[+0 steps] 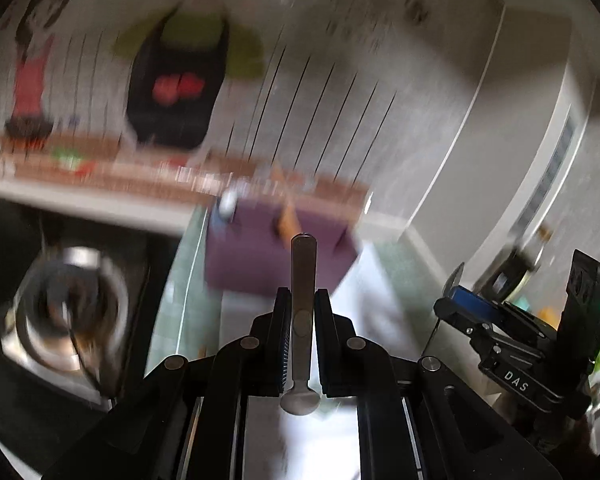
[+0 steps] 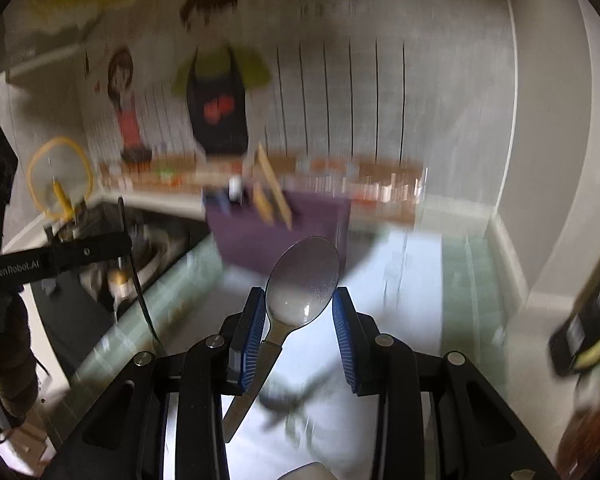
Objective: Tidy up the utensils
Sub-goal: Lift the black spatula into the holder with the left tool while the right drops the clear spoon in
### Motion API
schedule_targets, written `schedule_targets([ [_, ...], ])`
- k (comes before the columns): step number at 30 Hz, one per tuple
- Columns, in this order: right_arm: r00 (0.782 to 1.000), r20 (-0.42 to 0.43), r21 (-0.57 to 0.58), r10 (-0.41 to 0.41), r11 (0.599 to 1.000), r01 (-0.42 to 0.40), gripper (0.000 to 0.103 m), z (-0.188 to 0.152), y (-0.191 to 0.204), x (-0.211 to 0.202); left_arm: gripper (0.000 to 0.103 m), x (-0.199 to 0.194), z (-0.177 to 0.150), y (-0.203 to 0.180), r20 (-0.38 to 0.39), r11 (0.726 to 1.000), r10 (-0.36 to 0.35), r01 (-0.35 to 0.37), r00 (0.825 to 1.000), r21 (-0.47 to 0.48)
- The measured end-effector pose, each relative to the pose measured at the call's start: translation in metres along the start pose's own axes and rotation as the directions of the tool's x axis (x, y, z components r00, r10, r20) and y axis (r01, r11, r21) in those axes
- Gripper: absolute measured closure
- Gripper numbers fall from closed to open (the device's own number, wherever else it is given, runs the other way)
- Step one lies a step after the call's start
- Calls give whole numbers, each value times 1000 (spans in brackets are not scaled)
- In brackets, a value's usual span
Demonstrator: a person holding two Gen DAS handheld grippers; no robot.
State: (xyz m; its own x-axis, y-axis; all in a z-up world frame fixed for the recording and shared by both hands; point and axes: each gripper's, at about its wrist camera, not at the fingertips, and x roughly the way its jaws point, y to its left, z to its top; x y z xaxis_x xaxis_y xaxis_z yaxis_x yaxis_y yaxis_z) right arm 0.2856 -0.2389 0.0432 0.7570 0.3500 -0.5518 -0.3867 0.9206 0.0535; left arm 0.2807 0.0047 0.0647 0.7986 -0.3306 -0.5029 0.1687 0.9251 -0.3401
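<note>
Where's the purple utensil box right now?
The purple box sits dead ahead in both wrist views, on the counter against the back wall, just beyond the spoon in the right gripper.

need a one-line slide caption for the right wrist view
Right tool carries a spoon, bowl forward between its blue pads, toward the purple box at the counter's back.

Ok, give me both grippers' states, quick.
Left gripper: shut on slim metal utensil handle.
Right gripper: shut on shiny metal spoon, bowl forward.
</note>
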Motion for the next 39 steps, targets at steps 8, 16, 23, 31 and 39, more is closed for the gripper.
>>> schedule_targets([
  [8, 964, 262, -99, -43, 992, 71, 72, 152, 2, -36, 91, -9, 132, -28, 239, 991, -19, -13, 971, 130],
  [16, 955, 259, -137, -147, 973, 187, 72, 173, -4, 41, 91, 64, 152, -4, 182, 988, 36, -63, 983, 144],
  [23, 975, 144, -135, -171, 972, 191, 71, 137, -10, 123, 91, 124, 126, 27, 66, 996, 58, -63, 996, 67],
  [31, 992, -126, -75, 26, 997, -36, 70, 89, -17, 177, 86, 173, 88, 40, -129, 998, 32, -25, 991, 50],
  [39, 996, -67, -14, 65, 998, -66, 67, 85, -26, 117, 62, 122, 88, 22, -106, 999, 36, -33, 994, 29],
])
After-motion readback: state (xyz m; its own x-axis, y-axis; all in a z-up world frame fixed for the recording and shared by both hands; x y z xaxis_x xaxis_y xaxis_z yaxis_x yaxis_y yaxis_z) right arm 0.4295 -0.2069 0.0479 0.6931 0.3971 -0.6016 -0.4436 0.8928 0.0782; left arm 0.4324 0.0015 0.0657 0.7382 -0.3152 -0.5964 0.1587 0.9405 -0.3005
